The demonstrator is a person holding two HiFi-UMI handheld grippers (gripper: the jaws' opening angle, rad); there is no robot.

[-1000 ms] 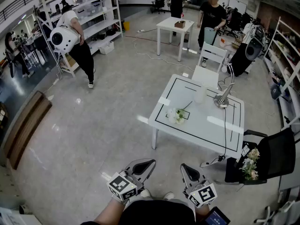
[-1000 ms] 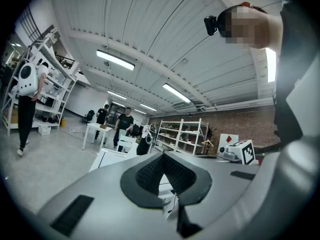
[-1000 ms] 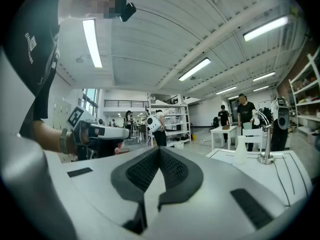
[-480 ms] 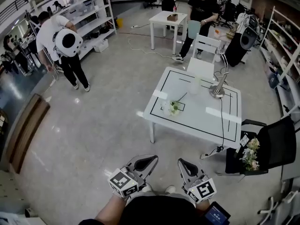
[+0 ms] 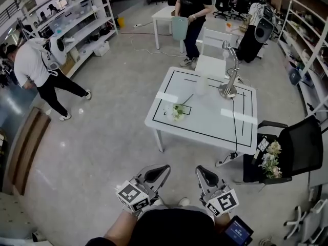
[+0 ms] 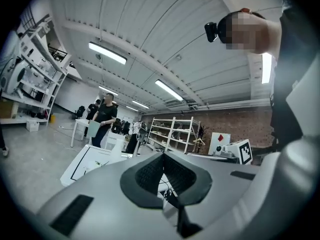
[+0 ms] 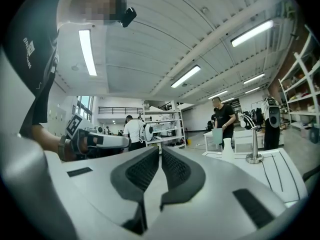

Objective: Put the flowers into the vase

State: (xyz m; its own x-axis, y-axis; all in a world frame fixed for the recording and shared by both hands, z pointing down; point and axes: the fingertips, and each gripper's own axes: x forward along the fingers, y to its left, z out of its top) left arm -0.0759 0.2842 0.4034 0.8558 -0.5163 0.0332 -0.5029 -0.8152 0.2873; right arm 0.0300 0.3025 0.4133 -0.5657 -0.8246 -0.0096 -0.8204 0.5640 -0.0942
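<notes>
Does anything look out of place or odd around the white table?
A bunch of flowers sits on the black chair beside the table, not on it. One flower lies flat on the table, apart from the vase. Nothing looks spilled or broken.

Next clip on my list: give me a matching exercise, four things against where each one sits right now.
Things
1. white flower with green stem
2. pale flower bunch
3. silver metal desk lamp
4. pale translucent vase

Places
A. on the black chair to the right of the table
B. lying on the white table, near its left edge
C. upright at the table's far side, cable trailing to the near edge
D. upright on the table, between the lone flower and the lamp

Pairs: 1-B, 2-A, 3-C, 4-D
</notes>
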